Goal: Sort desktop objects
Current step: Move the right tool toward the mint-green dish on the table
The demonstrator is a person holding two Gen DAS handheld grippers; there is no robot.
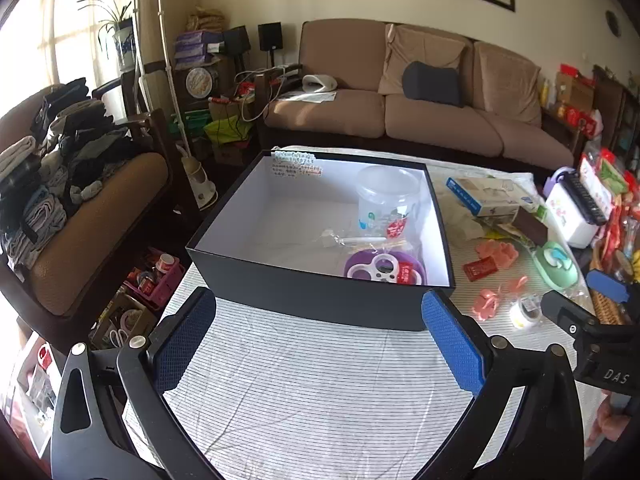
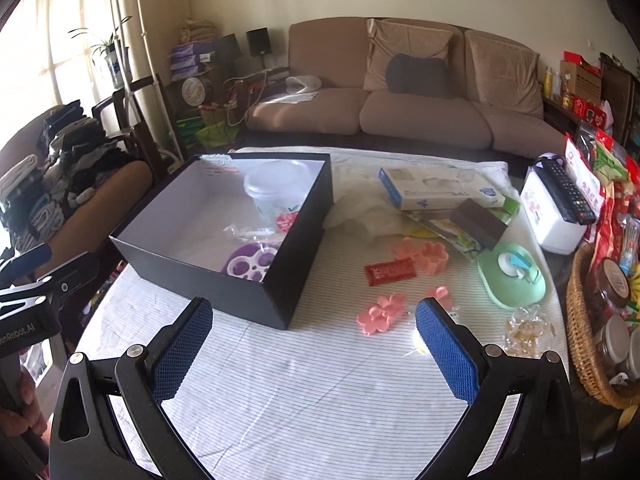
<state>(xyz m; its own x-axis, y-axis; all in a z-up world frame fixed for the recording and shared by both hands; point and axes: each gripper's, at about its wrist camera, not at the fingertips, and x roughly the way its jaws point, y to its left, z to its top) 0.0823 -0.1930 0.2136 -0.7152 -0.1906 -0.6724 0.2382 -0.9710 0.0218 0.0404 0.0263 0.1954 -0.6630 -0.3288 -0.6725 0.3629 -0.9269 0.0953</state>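
Note:
A black box (image 1: pixel 320 300) (image 2: pixel 224 280) with a white inside stands on the striped tablecloth and holds a clear plastic cup (image 1: pixel 386 200) (image 2: pixel 276 192) and a purple-and-white tray (image 1: pixel 384 268) (image 2: pixel 250 262). Loose to its right lie pink flower moulds (image 2: pixel 382 314) (image 1: pixel 498 252), a red sachet (image 2: pixel 390 272) (image 1: pixel 480 268), a mint-green case (image 2: pixel 512 274) (image 1: pixel 556 264) and a small tape roll (image 1: pixel 526 312). My left gripper (image 1: pixel 320 344) hangs open just in front of the box. My right gripper (image 2: pixel 314 344) is open over bare cloth, near the pink mould.
A white-and-blue carton (image 2: pixel 440 190), a brown block (image 2: pixel 478 222), a white container with a remote (image 2: pixel 560 208) and a wicker basket (image 2: pixel 588 344) of jars crowd the table's right side. A sofa (image 1: pixel 400 92) stands behind; a chair piled with clothes (image 1: pixel 60 168) is left.

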